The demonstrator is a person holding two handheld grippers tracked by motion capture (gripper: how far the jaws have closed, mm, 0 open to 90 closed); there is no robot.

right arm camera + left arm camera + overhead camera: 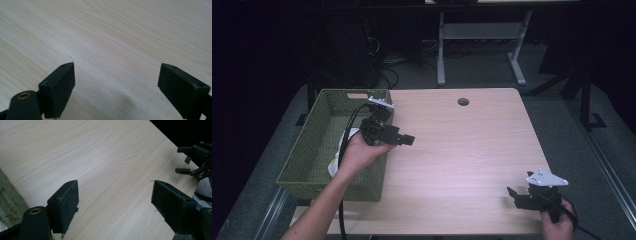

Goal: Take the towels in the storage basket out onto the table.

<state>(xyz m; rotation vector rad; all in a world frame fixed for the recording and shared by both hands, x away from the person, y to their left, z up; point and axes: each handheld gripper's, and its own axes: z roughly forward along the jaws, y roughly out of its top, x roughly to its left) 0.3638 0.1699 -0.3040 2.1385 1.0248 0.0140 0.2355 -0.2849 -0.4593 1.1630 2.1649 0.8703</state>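
1. The left gripper (115,202) holds its two black padded fingers (66,203) wide apart, nothing between them.
2. Below lies the pale wooden counter (100,157).
3. A green woven basket (10,205) edges in at left.
4. The right gripper (186,165) sits at the counter's far edge.

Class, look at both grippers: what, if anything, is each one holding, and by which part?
Nothing is held. The left gripper, beside the green basket, has open fingers with bare table between them. The right gripper is open too, over bare wood.

Bare table (462,150) between tools; basket (312,150) at left edge.
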